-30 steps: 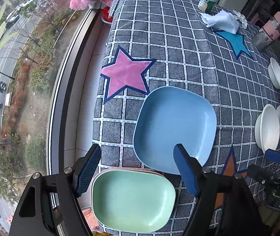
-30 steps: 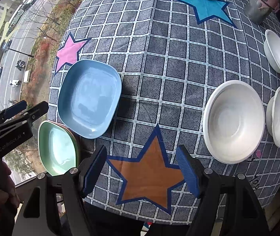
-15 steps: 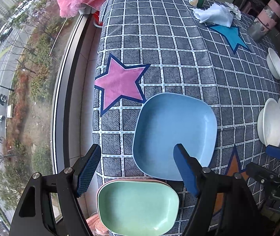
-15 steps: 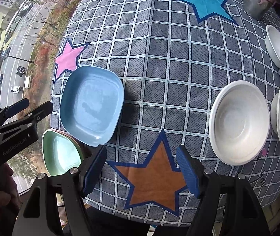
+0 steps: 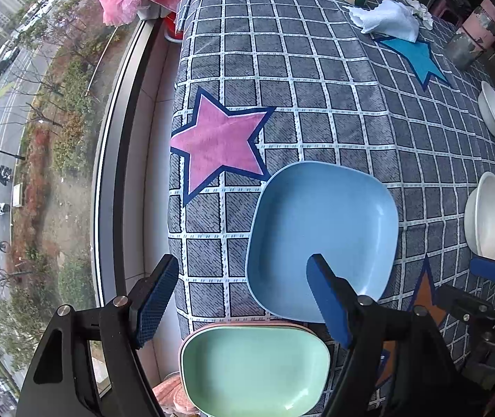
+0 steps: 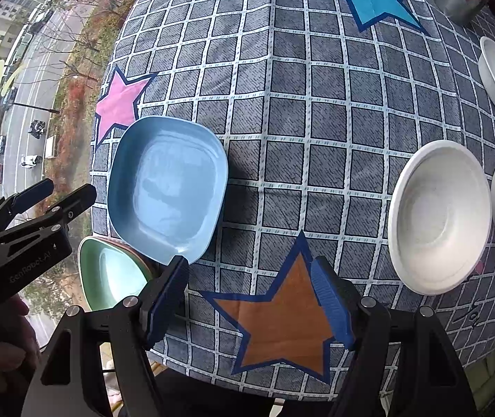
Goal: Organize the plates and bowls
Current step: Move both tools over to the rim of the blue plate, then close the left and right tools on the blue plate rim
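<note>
Both tools stood open and empty above the grid-patterned table [image 5: 316, 69]; left tool [image 5: 244, 299] over a square blue plate [image 5: 323, 229], mint-green plate [image 5: 254, 371] at six o'clock; right tool [image 6: 250, 299], white round bowls [image 6: 438, 215] at three o'clock.

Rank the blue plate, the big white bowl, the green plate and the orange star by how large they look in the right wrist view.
1. Blue plate and big white bowl: look alike, no ranking.
2. Orange star: close behind, nearer the camera, so unsure.
3. Green plate: smallest, partly hidden.
</note>
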`<state>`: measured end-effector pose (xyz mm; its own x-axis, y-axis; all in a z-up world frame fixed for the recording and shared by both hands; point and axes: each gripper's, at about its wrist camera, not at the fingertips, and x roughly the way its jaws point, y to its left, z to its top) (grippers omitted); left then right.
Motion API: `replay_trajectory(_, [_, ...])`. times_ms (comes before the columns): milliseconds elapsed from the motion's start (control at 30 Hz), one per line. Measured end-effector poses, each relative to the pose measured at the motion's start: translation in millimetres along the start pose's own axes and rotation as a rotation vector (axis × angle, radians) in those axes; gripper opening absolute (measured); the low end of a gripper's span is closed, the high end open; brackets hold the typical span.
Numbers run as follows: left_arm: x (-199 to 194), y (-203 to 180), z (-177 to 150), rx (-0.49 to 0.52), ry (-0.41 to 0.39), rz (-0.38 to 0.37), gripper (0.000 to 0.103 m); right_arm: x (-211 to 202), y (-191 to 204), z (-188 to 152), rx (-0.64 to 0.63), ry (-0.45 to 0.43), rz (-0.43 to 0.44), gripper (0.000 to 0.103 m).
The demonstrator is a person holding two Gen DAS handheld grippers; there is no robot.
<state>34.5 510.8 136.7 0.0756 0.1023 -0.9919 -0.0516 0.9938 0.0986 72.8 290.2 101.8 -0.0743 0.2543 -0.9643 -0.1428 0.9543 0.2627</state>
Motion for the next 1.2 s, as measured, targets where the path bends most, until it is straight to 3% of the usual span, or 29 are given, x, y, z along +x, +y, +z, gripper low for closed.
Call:
replay_trajectory(200, [15.1, 1.0, 6.2, 0.031, 0.020, 0.001, 0.079, 11.7, -0.3, 6.1, 0.025, 0.015, 0.011, 0.074])
replay_trajectory(400, [34.7, 5.0, 18.7, 0.026, 0.049, -0.035, 0.079, 33.7, -1.1, 15.2, 0.098, 0.038, 0.087, 0.074])
replay_trajectory(500, [43.9, 3.0, 20.5, 0.050, 0.057, -0.018, 0.078, 45.7, -5.3, 20.2, 0.152, 0.043, 0.112, 0.074])
replay_trajectory(600, [53.7, -0.4, 20.5, 0.071, 0.074, -0.007, 0.069, 52.6, -5.3, 24.8, 0.166, 0.036, 0.107, 0.074])
replay_trajectory(900, [65.9, -7.6, 27.3, 0.083, 0.089, -0.008, 0.068, 68.7, 0.3, 28.7, 0.176, 0.044, 0.107, 0.074])
replay_trajectory(1000, [71.6, -10.5, 29.6, 0.092, 0.098, 0.000, 0.062, 71.4, 4.5, 28.0, 0.169, 0.043, 0.101, 0.074])
replay_trajectory(1067, [74.4, -11.7, 28.8, 0.099, 0.105, -0.002, 0.056, 73.1, 6.3, 31.4, 0.161, 0.037, 0.093, 0.067])
replay_trajectory(1133, [78.6, -11.9, 30.0, 0.096, 0.114, -0.011, 0.050, 77.1, 6.6, 33.4, 0.159, 0.053, 0.091, 0.051])
replay_trajectory(1200, [83.9, -10.1, 27.2, 0.088, 0.122, -0.015, 0.047, 80.5, 10.6, 37.6, 0.161, 0.057, 0.088, 0.049])
